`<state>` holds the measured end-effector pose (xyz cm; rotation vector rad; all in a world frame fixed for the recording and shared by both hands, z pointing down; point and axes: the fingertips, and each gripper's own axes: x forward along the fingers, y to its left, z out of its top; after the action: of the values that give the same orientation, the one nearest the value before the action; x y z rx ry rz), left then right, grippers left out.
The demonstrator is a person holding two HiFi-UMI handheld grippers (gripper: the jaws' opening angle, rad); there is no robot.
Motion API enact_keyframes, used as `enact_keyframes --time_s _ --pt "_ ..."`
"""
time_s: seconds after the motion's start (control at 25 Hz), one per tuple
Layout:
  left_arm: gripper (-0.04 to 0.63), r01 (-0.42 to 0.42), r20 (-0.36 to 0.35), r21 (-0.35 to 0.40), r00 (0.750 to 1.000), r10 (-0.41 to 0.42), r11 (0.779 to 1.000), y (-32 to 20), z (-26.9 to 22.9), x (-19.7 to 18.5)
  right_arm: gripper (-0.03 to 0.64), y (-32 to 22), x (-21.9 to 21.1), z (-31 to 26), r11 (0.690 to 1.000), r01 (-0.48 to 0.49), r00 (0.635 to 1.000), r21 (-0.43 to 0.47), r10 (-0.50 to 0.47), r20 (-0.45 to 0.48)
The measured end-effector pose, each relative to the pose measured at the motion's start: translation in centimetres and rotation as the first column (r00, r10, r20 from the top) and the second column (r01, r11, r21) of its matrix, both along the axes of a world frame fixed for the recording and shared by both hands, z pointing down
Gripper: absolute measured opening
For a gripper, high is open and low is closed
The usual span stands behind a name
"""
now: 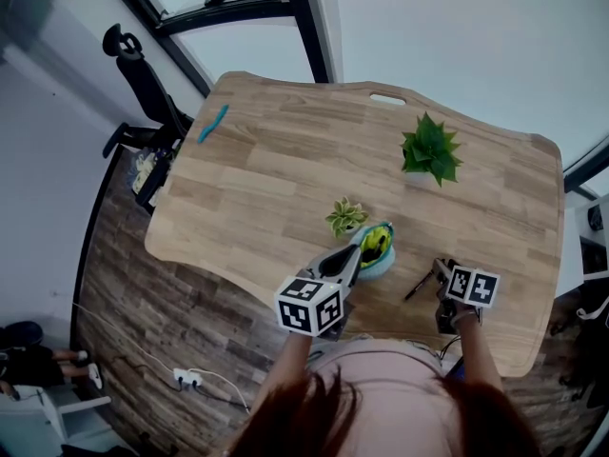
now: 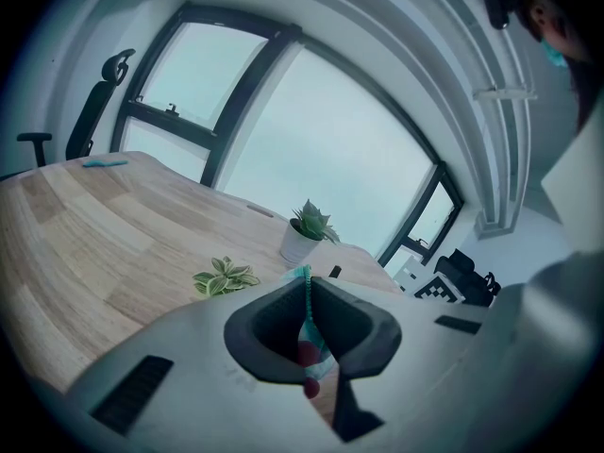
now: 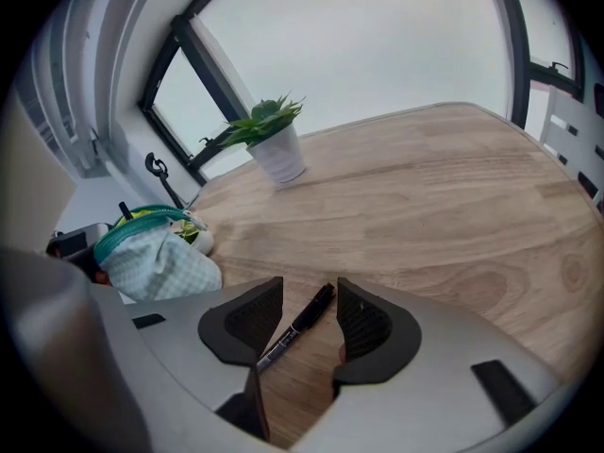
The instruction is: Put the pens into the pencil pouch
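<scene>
The pale checked pencil pouch (image 1: 377,247) with a teal zipper stands open near the table's front edge, with yellow-green things inside. My left gripper (image 1: 349,259) is shut on the pouch's zipper rim (image 2: 305,300), holding its mouth up. A black pen (image 3: 307,315) lies flat on the wood to the right of the pouch. My right gripper (image 3: 310,291) is open, tilted down over this pen, one jaw on each side and neither pad touching it. In the head view the same black pen (image 1: 419,284) lies just left of the right gripper (image 1: 441,272). A blue pen (image 1: 213,123) lies at the far left corner.
A potted green plant (image 1: 430,149) stands at the back right, and a small variegated plant (image 1: 346,217) just behind the pouch. The wooden table (image 1: 285,179) has a curved front edge. A black office chair (image 1: 143,74) stands off its far left corner.
</scene>
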<state>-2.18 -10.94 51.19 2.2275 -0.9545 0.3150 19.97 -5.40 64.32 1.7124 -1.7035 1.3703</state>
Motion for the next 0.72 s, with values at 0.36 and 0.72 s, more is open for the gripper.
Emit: enact_keyframes --time_s 0.36,0.72 --pt "0.015 -0.003 0.004 -0.006 1.0 0.003 1.0 0.0 0.2 0.3 0.138 1.1 -0.4 2.1 0.995 0.019 0.999 -0.1 -0.023 -0.035" --pt "0.015 0.006 0.009 -0.005 1.0 -0.006 1.0 -0.1 0.3 0.2 0.043 1.2 0.3 2.4 0.995 0.012 0.997 -0.101 -0.02 -0.081"
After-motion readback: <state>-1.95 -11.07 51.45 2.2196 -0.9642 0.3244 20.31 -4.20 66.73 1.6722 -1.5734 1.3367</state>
